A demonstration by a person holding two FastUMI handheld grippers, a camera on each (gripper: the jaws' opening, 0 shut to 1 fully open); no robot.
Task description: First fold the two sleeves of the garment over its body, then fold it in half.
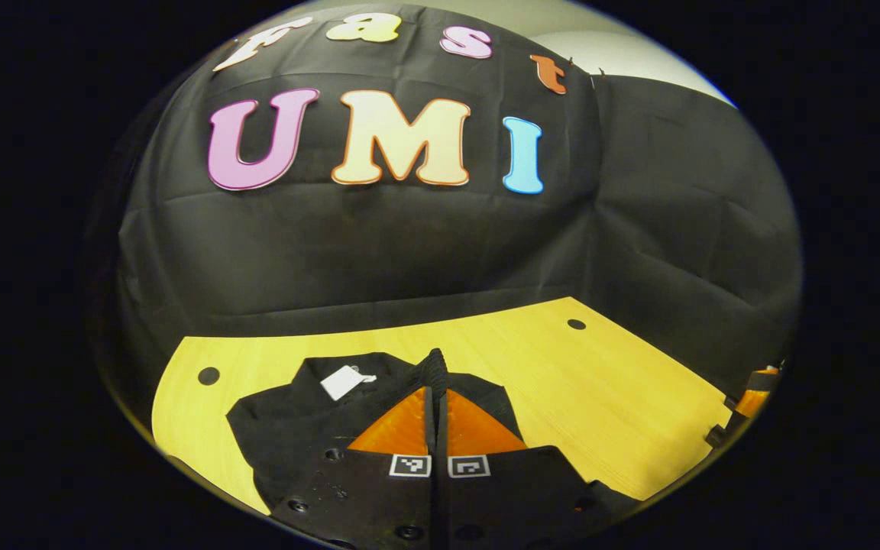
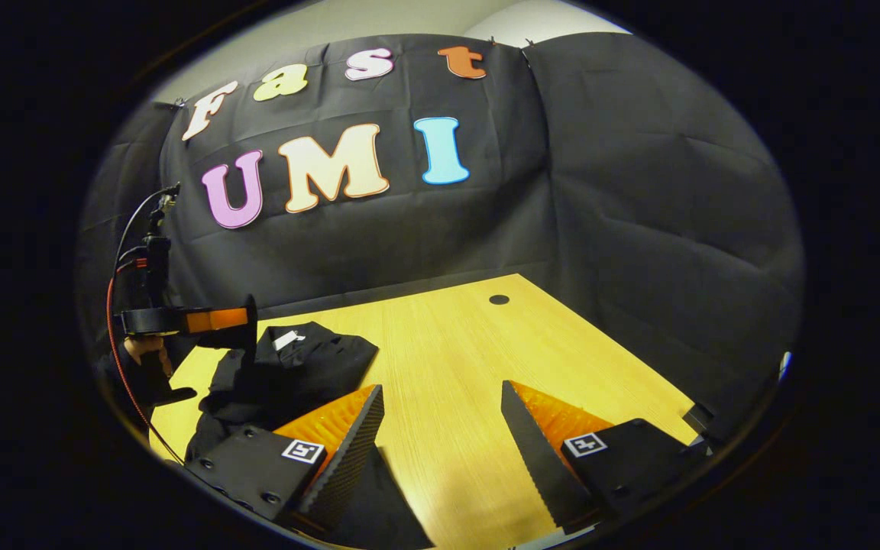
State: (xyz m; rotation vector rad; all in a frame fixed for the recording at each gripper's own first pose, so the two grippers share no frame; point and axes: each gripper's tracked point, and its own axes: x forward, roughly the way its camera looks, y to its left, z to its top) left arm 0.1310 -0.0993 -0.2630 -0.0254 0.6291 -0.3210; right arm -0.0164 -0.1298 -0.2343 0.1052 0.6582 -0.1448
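Observation:
The black garment [image 1: 287,420] lies bunched on the wooden table [image 1: 600,382], a white tag [image 1: 343,381] showing near its collar. My left gripper [image 1: 438,393] is shut on a fold of the garment, and a ridge of black cloth sticks up past its fingertips. In the right gripper view the same left gripper [image 2: 250,325], held by a hand [image 2: 142,351], hovers above the table with cloth hanging from it down to the garment [image 2: 302,367]. My right gripper [image 2: 440,416] stands open over bare table [image 2: 455,344], right of the garment, with nothing between its fingers.
The black cloth wall closes the table at the back and on the right. The tabletop has round holes [image 1: 208,376] [image 1: 577,324] near its back corners. A red cable [image 2: 115,359] trails from the left gripper. The right gripper [image 1: 753,401] shows at the table's right edge.

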